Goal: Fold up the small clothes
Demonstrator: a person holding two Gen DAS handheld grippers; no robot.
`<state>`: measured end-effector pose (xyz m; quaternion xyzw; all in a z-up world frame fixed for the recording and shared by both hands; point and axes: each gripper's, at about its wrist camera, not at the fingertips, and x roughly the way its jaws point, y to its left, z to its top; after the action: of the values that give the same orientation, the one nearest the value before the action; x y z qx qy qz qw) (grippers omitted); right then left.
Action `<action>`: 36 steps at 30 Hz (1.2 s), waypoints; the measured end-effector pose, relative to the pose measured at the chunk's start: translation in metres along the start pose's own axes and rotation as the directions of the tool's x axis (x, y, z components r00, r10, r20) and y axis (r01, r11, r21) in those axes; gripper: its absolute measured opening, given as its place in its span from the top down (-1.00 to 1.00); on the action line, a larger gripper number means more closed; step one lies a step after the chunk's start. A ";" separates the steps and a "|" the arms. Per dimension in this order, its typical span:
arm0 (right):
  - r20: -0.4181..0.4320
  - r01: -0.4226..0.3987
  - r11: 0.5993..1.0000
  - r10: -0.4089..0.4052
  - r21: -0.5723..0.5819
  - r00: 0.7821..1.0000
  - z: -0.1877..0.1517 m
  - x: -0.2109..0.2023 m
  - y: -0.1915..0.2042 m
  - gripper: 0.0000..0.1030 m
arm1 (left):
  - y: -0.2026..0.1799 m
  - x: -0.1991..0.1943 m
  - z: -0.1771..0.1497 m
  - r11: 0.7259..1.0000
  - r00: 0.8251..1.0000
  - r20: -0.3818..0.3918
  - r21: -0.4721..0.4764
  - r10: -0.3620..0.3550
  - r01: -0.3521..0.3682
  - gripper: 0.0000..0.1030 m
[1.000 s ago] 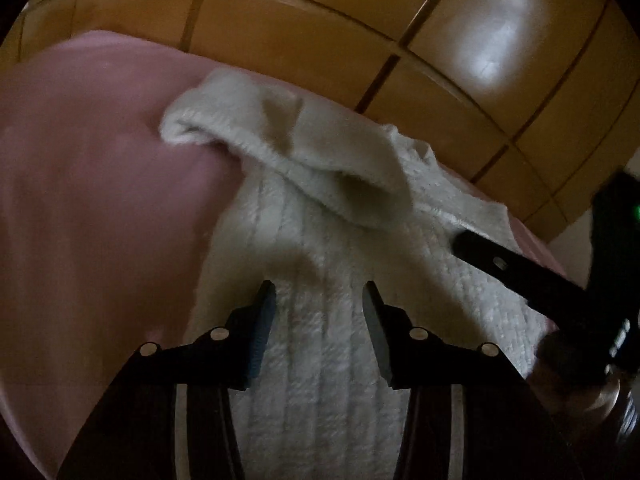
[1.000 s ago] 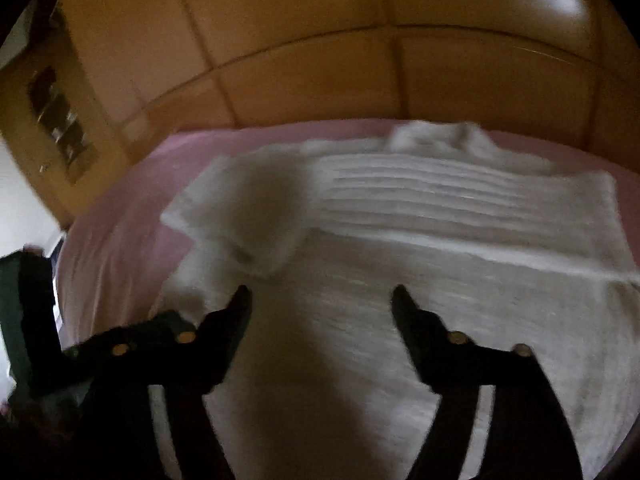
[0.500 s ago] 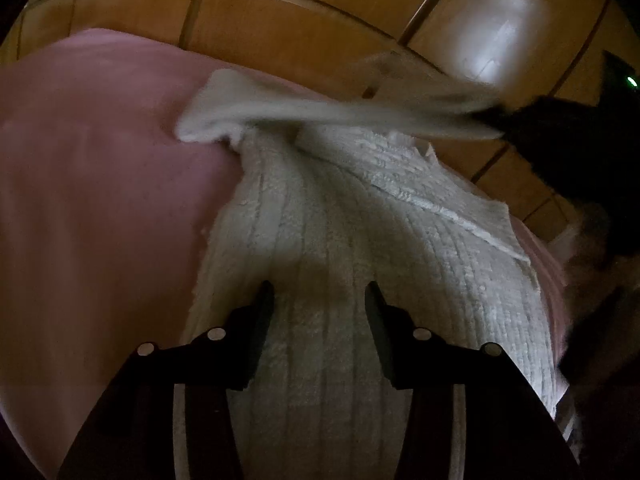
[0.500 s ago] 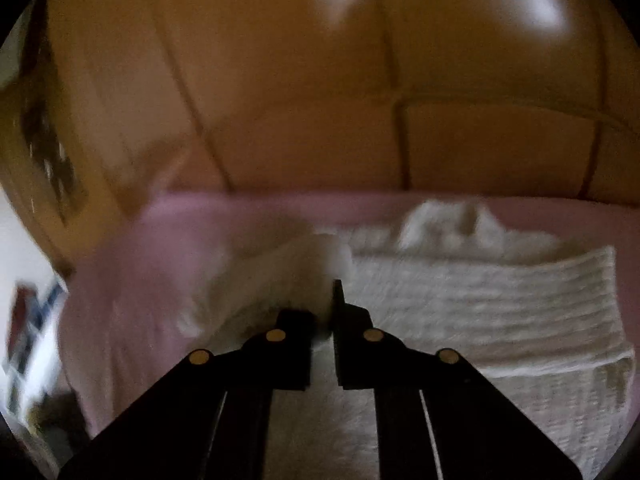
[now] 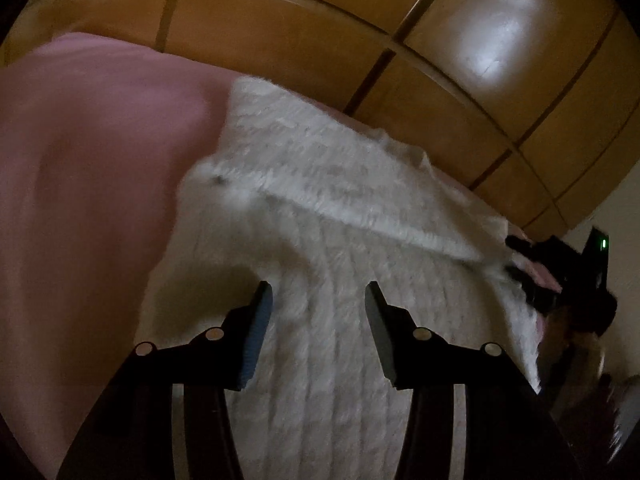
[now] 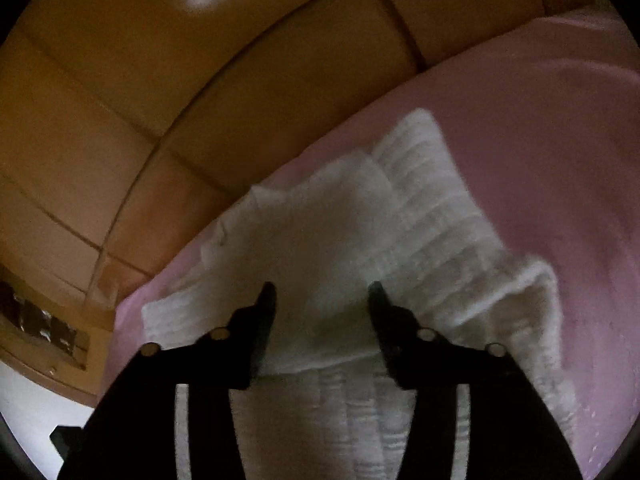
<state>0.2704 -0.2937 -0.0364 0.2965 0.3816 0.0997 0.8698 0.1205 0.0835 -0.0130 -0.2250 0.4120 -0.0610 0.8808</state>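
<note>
With the right claw (image 6: 322, 296) having just been opening, nothing between its jaws, the folded-over sleeve (image 6: 320, 240) lies loose ahead on the white knit sweater (image 5: 340, 340). Left claw (image 5: 319, 300) hovers open, empty, above it. That springy knit could flop back.

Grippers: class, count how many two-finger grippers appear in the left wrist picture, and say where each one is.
2: the left gripper at bottom centre over the white sweater; the right gripper at the sweater's right edge, partly hidden.
</note>
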 end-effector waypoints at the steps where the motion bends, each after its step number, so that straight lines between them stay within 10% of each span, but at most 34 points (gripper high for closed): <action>1: 0.003 -0.005 1.000 0.005 0.007 1.000 0.001 -0.001 -0.001 -0.02 | 0.000 0.006 0.008 1.000 1.000 0.002 -0.014 -0.002 0.002 0.02; 6: 0.020 0.003 0.999 -0.003 0.032 1.000 0.012 -0.001 -0.007 0.09 | 0.017 0.022 0.041 0.990 0.996 0.062 -0.131 0.063 -0.054 -0.06; 9: 0.005 0.031 0.999 -0.031 0.034 0.999 0.016 0.003 -0.015 0.84 | 0.044 0.031 0.054 0.960 0.984 0.046 -0.232 0.171 -0.156 0.20; 15: 0.063 0.051 0.995 -0.045 -0.091 0.997 0.018 -0.011 0.002 0.88 | 0.061 0.012 0.053 0.960 0.974 0.043 -0.184 0.222 -0.210 0.45; 21: 0.011 0.123 0.988 -0.122 -0.094 0.992 0.010 0.010 -0.016 0.87 | 0.092 -0.011 0.075 0.950 0.989 0.084 -0.298 0.125 -0.095 -0.06; 29: 0.004 0.138 0.984 -0.139 -0.113 0.990 0.010 0.006 -0.018 0.82 | 0.080 0.055 0.114 0.950 0.999 -0.034 -0.311 -0.006 -0.004 -0.07; 30: 0.002 0.139 0.983 -0.140 -0.116 0.990 0.011 0.007 -0.017 0.81 | 0.078 0.069 0.115 0.948 0.998 -0.054 -0.320 -0.021 0.002 -0.04; 32: -0.005 0.138 0.983 -0.140 -0.121 0.990 0.013 0.010 -0.013 0.85 | 0.076 0.087 0.118 0.946 0.996 -0.085 -0.323 -0.012 -0.016 0.67; 36: 0.027 0.110 0.978 -0.106 -0.177 0.994 0.017 0.001 0.004 0.87 | 0.073 0.077 0.118 0.957 0.998 -0.007 -0.285 0.059 -0.059 0.81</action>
<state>0.2836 -0.2974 -0.0256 0.1972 0.3791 0.0835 0.9002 0.2536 0.1667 -0.0330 -0.3372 0.4223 0.0255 0.8410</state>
